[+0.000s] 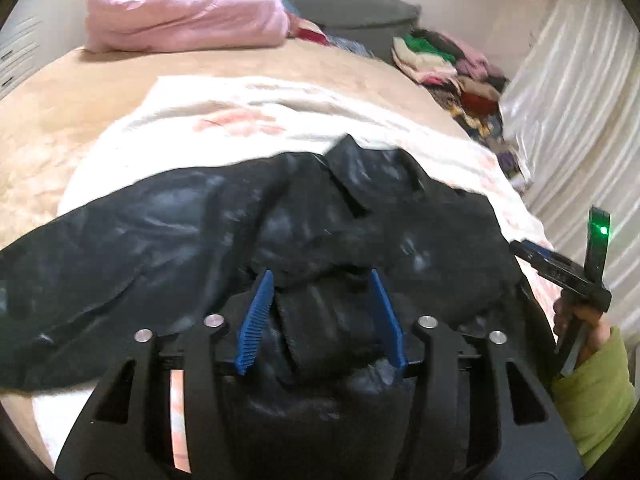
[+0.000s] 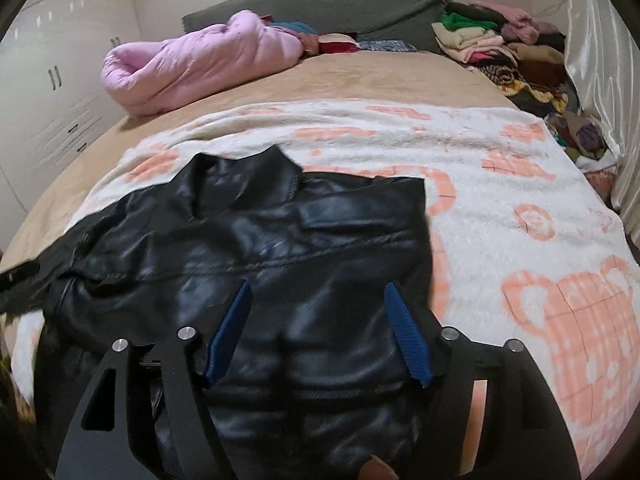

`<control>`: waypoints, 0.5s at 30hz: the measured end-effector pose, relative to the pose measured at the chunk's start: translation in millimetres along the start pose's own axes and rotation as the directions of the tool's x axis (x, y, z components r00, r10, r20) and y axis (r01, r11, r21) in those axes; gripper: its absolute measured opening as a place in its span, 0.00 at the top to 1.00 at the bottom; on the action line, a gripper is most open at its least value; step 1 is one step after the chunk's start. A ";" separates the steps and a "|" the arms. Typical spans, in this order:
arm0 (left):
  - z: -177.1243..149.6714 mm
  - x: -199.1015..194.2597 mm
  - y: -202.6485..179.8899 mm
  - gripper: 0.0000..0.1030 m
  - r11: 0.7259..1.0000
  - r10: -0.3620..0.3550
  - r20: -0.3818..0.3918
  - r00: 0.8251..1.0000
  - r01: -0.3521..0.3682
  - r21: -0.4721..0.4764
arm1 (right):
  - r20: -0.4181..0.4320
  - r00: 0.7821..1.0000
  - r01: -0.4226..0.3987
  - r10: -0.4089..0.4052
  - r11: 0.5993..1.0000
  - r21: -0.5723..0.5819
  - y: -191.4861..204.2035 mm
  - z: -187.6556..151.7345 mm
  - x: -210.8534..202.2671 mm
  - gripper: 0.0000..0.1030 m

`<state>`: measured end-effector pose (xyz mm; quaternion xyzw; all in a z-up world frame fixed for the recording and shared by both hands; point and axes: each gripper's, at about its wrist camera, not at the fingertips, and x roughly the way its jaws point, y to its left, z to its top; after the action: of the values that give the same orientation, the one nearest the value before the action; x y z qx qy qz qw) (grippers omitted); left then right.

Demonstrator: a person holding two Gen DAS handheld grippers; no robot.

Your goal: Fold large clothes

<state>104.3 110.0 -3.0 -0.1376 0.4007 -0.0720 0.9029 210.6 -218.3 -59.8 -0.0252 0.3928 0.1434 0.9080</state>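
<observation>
Both grippers hover over the jacket [image 2: 248, 248] with jaws apart and nothing pinched: the left gripper [image 1: 322, 280] half wide above a bunched ridge, the right gripper [image 2: 318, 292] wider over smooth leather. The jacket lies on the blanket [image 2: 500, 208] on the bed [image 2: 360, 76], one sleeve [image 1: 80, 264] spread left. Next, probably pinch that sleeve's edge only, lift low and lay it flat across the body.

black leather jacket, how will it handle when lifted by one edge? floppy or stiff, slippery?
Black leather jacket is probably limp: it lies creased and draped over the patterned blanket. Its glossy surface suggests pads could slip. The doubled-over bulk looks fairly heavy, so a one-edge lift would likely sag and unfold.
</observation>
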 end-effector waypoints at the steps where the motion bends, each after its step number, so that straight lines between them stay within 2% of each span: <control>1: -1.4 2.7 -4.4 0.53 1.000 0.002 -0.011 1.000 -0.002 0.011 | -0.001 1.000 -0.009 0.009 1.000 -0.003 4.0 -2.8 -2.1 0.31; 4: -11.0 21.3 -25.5 0.51 0.997 0.011 -0.063 0.998 -0.006 0.076 | -0.023 0.999 -0.040 0.039 0.999 -0.015 17.6 -10.3 -2.8 0.30; 5: -14.7 29.4 -30.6 0.48 0.995 0.021 -0.091 0.996 -0.012 0.094 | -0.034 0.998 -0.048 0.048 0.999 -0.019 22.0 -12.6 -2.1 0.27; 9: -27.8 58.7 -33.0 0.43 0.990 0.074 -0.160 0.984 -0.052 0.135 | -0.065 0.997 -0.050 0.047 0.998 -0.050 34.6 -19.6 4.0 0.24; 11: -33.0 69.7 -26.8 0.43 0.991 0.080 -0.183 0.980 -0.058 0.119 | -0.116 0.993 -0.017 0.012 0.999 -0.046 34.8 -24.7 14.8 0.24; 13: -35.0 72.3 -20.5 0.43 0.995 0.058 -0.180 0.982 -0.041 0.095 | -0.196 0.981 0.010 -0.012 1.000 -0.008 27.8 -33.6 31.7 0.23; 15: -34.4 71.1 -18.4 0.43 0.995 0.042 -0.175 0.984 -0.026 0.092 | -0.202 0.979 0.010 -0.004 1.000 0.026 25.0 -37.2 35.6 0.23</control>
<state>125.8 68.8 -69.4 -0.0832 0.4779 -0.0864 0.8702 200.5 -191.7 -109.4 -0.0289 0.4846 0.1317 0.8643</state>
